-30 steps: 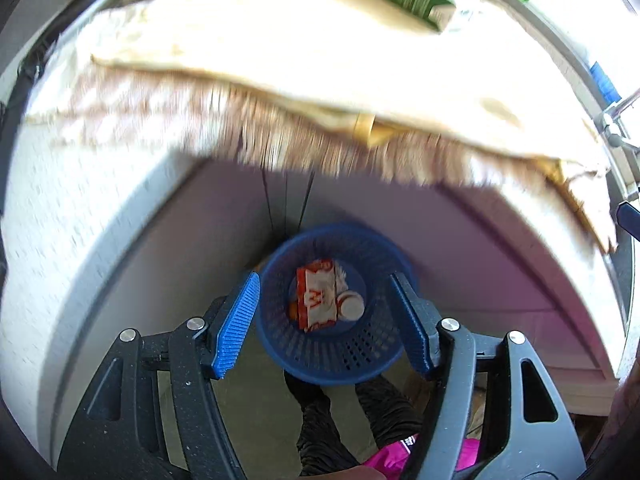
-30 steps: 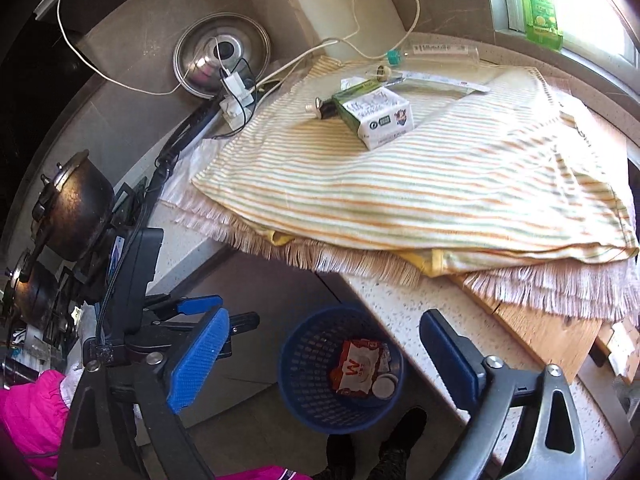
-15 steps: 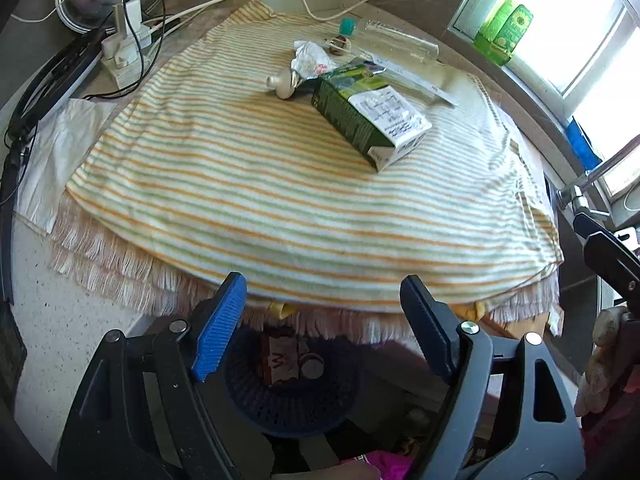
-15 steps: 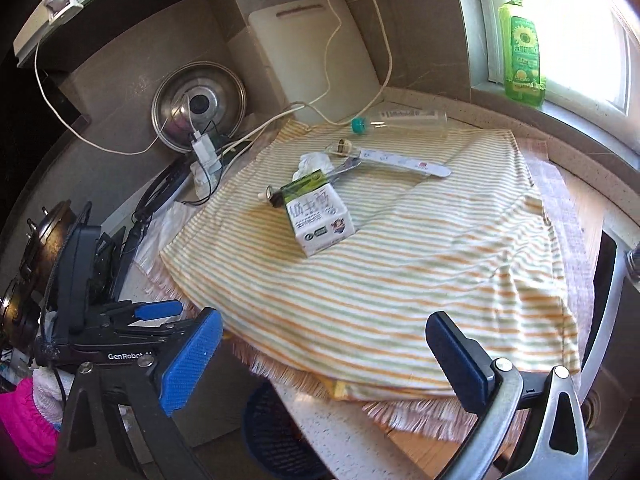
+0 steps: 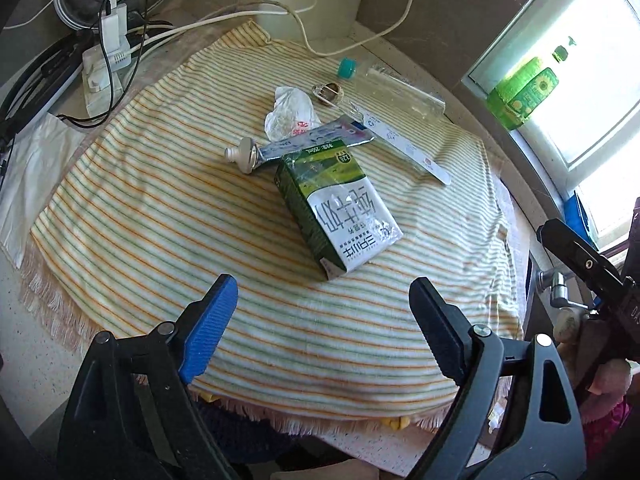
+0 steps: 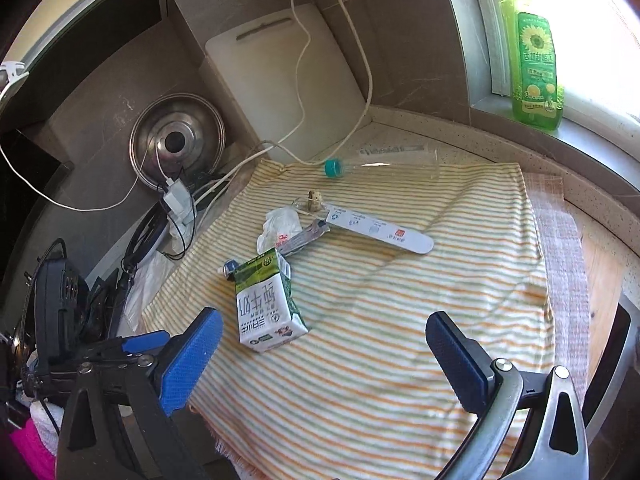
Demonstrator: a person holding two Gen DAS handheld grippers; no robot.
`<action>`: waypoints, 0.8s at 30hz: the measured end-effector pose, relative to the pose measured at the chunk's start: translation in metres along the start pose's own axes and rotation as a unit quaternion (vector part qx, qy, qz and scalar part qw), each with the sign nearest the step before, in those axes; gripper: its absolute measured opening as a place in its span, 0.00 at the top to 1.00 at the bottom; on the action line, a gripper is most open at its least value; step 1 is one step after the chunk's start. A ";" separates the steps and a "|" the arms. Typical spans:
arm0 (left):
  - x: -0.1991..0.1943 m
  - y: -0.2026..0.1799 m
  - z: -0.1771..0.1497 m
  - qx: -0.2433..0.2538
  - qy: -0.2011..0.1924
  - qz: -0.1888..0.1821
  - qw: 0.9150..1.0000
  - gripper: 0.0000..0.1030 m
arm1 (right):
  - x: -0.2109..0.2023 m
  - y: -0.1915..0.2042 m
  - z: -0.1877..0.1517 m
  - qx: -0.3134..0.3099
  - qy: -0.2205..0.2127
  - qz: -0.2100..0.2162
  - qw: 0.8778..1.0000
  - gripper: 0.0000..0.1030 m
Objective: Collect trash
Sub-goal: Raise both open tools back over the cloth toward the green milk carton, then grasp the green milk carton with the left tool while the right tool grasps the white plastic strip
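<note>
Green milk carton faces both empty, wide-spread fingers, left opening; cutting board right view only

Green-and-white milk carton on an orange-and-green striped cloth; teal-capped clear bottle; white crumpled wrapper.

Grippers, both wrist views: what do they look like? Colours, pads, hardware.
Both match. The left gripper has a black speckled plastic frame with triangular cut-outs and silver pivot screws. Its fingers carry ribbed pads, one bright blue, the other dark navy. The right gripper is the same build, with a textured blue pad and a navy pad. No cables or lettering show on either.
</note>
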State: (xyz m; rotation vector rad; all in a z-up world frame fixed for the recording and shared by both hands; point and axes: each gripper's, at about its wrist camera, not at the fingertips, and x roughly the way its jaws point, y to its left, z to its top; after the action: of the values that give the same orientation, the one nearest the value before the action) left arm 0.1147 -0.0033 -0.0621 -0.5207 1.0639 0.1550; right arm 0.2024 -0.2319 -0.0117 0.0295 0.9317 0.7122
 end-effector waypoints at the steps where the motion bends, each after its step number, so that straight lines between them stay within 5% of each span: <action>1: 0.004 -0.002 0.003 -0.004 0.002 0.002 1.000 0.13 | 0.005 -0.001 0.005 -0.007 0.003 -0.001 1.000 0.00; 9: 0.034 -0.014 0.023 -0.033 0.021 0.005 0.999 0.13 | 0.055 -0.016 0.042 -0.023 0.052 0.018 0.998 0.00; 24: 0.080 -0.026 0.048 -0.037 0.043 0.073 0.996 0.13 | 0.149 -0.020 0.081 -0.121 0.152 0.007 0.981 0.08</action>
State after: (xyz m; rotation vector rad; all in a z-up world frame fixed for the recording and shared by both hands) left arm 0.2010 -0.0135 -0.1043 -0.5200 1.1833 0.3052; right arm 0.3314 -0.1402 -0.0765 -0.2950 1.1305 0.8542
